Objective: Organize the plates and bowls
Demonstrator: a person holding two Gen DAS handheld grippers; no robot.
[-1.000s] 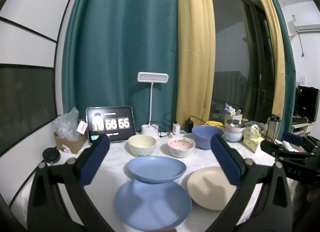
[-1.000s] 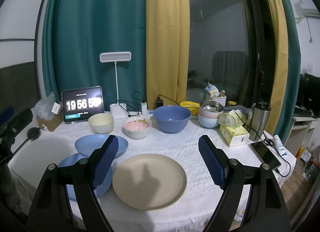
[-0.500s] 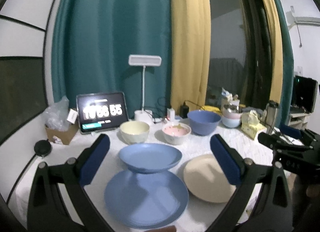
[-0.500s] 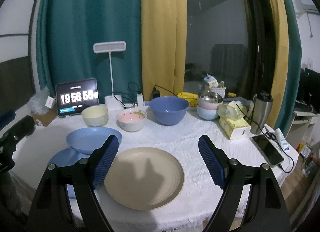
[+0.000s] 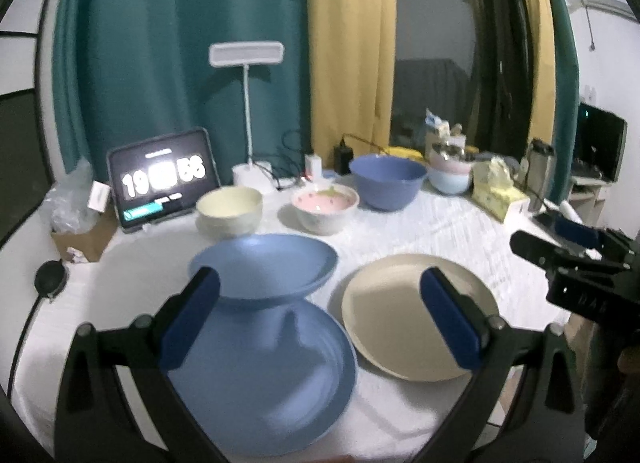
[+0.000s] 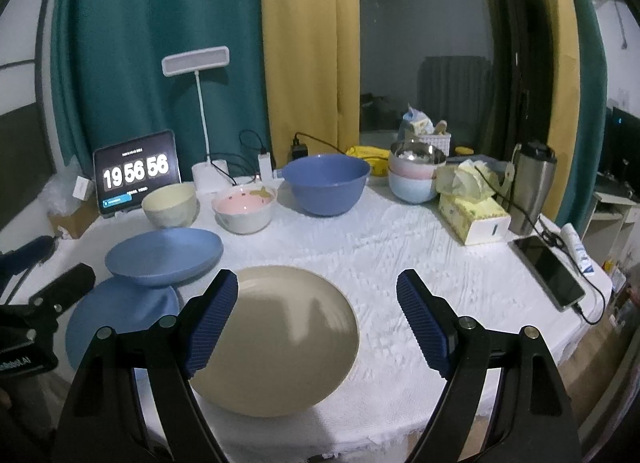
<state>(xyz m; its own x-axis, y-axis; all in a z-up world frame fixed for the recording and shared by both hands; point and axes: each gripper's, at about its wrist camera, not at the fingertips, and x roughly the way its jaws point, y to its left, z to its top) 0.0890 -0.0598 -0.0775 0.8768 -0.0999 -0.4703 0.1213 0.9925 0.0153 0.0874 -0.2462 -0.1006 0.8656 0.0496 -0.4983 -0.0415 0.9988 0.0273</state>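
Note:
On the white tablecloth lie a flat blue plate (image 5: pixel 264 379) (image 6: pixel 116 315), a deeper blue plate (image 5: pixel 264 263) (image 6: pixel 164 255) overlapping its far edge, and a beige plate (image 5: pixel 412 315) (image 6: pixel 276 339). Behind them stand a cream bowl (image 5: pixel 230 211) (image 6: pixel 170 203), a pink-lined bowl (image 5: pixel 324 207) (image 6: pixel 245 209) and a big blue bowl (image 5: pixel 387 181) (image 6: pixel 326 183). My left gripper (image 5: pixel 320 317) hangs open over the blue plates. My right gripper (image 6: pixel 318 323) is open above the beige plate's right part. Neither holds anything.
A clock tablet (image 6: pixel 136 173), a desk lamp (image 6: pixel 196 63) and cables line the back. Stacked bowls (image 6: pixel 416 175), a tissue box (image 6: pixel 472 211), a steel flask (image 6: pixel 532 187) and a phone (image 6: pixel 548 271) sit at the right. A cardboard box (image 5: pixel 80 235) is at the left edge.
Both grippers have tipped down and moved closer to the table, so the plates sit higher between the fingers. Nothing on the table has moved.

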